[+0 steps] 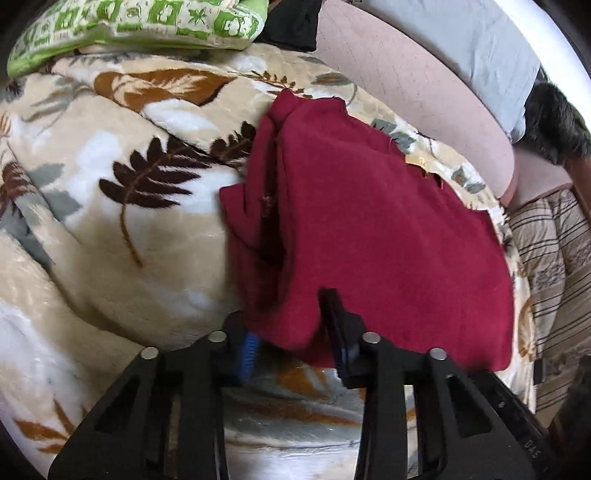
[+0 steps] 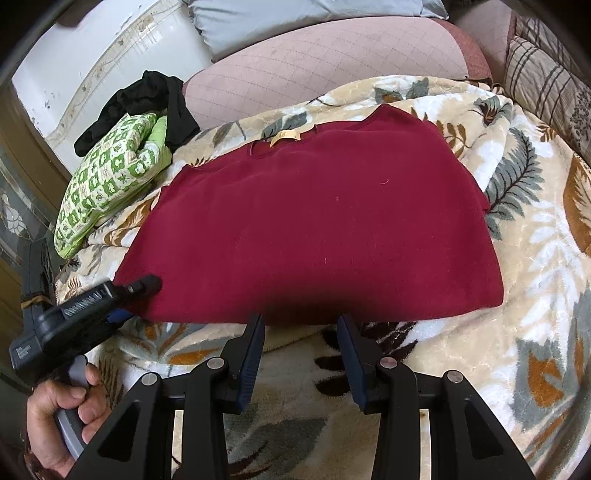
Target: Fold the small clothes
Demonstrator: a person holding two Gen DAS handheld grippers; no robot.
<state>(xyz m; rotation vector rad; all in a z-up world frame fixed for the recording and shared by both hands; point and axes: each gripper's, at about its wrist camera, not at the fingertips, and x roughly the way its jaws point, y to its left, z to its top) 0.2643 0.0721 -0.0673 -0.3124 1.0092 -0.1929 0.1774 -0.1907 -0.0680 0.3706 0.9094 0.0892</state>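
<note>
A dark red garment (image 2: 314,229) lies spread on a leaf-patterned blanket (image 2: 535,295), with a tan label (image 2: 284,137) at its far collar edge. It also shows in the left wrist view (image 1: 369,221), with its left side doubled over. My left gripper (image 1: 284,328) is open with the garment's near corner between its fingers; the left finger is partly hidden by cloth. It also shows in the right wrist view (image 2: 140,291) at the garment's near left corner. My right gripper (image 2: 301,325) is open and empty, just short of the garment's near edge.
A green patterned pillow (image 2: 110,177) with black clothing (image 2: 147,99) on it lies at the far left. A pink cushion (image 2: 325,55) and a grey pillow (image 2: 295,18) sit behind the garment. A striped cushion (image 2: 546,74) is at the right.
</note>
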